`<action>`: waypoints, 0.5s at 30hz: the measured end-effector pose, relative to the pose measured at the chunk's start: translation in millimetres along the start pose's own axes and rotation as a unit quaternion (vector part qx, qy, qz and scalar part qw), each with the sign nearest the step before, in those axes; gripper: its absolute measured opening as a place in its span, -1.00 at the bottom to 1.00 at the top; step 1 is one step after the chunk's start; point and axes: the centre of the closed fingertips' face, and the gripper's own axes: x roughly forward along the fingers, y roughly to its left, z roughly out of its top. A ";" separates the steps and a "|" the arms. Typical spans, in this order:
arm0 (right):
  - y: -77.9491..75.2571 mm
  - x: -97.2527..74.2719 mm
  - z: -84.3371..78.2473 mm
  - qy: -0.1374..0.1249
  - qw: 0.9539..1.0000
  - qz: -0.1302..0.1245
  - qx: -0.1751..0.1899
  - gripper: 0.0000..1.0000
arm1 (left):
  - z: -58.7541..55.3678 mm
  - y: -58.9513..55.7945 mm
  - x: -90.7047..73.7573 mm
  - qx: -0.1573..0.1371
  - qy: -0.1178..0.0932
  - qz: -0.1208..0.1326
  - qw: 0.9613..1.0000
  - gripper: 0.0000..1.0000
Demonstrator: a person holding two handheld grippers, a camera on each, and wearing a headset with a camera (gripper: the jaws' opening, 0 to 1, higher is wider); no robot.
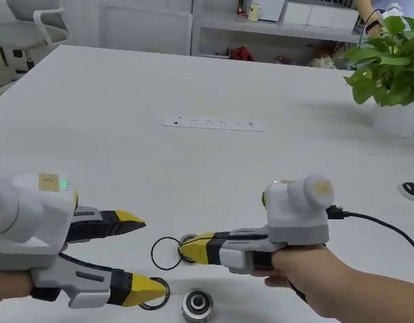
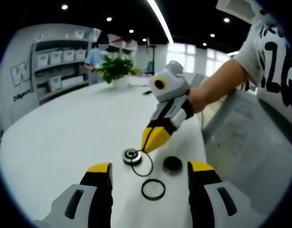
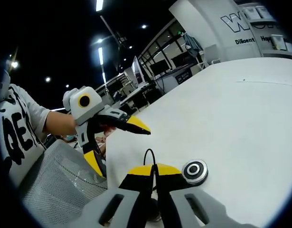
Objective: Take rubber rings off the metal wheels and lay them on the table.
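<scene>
Though half-covered overhead, ring (image 2: 153,189) before left claw (image 2: 150,167)

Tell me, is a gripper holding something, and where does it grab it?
The right gripper is shut on a rubber ring, pinching one side of its thin rim. The left gripper is open and holds nothing.

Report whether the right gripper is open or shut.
Shut: the right gripper pinches a rubber ring, its jaws pressed together on the black loop.
</scene>
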 end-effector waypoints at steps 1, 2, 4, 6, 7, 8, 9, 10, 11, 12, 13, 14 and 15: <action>0.7 0.9 -1.1 0.002 1.000 0.002 0.001 -1.00 | -0.9 -0.5 -1.8 -0.001 0.000 0.001 1.000 0.30; 2.0 2.2 -2.6 0.005 1.000 0.004 0.001 -1.00 | -1.7 -0.5 -2.9 -0.002 0.000 0.002 1.000 0.31; 4.1 4.5 -5.9 0.010 1.000 0.009 0.003 -1.00 | -3.7 -0.4 -5.2 -0.005 -0.001 0.004 1.000 0.32; 6.9 6.3 -9.4 0.016 1.000 0.013 0.004 -1.00 | -5.1 -0.9 -6.9 -0.008 -0.001 0.005 1.000 0.33; 8.1 7.0 -10.8 0.018 1.000 0.015 0.004 -1.00 | -6.2 -1.6 -8.1 -0.009 -0.001 0.006 1.000 0.33; 9.4 7.8 -12.3 0.021 1.000 0.017 0.004 -1.00 | -6.9 -2.3 -9.0 -0.009 -0.001 0.006 1.000 0.34; 10.3 8.8 -14.1 0.024 1.000 0.019 0.005 -1.00 | -8.3 -3.5 -10.2 -0.009 0.000 0.005 1.000 0.34; 10.9 9.5 -15.4 0.027 0.999 0.020 0.006 -1.00 | -10.2 -4.5 -11.3 -0.007 0.003 0.005 1.000 0.35; 11.5 10.5 -16.9 0.029 0.999 0.022 0.007 -1.00 | -11.5 -5.0 -12.0 -0.005 0.005 0.005 1.000 0.35; 11.9 11.2 -18.0 0.031 0.999 0.023 0.007 -1.00 | -12.5 -5.0 -12.7 -0.004 0.007 0.005 1.000 0.35; 12.3 12.0 -19.2 0.033 0.999 0.024 0.007 -1.00 | -13.3 -5.0 -13.4 -0.004 0.007 0.005 1.000 0.35; 13.2 13.0 -20.4 0.035 0.999 0.025 0.007 -1.00 | -14.2 -4.7 -14.3 -0.007 0.008 0.006 1.000 0.36; 13.9 13.7 -21.2 0.037 0.999 0.026 0.008 -1.00 | -14.7 -4.3 -15.1 -0.009 0.007 0.007 1.000 0.36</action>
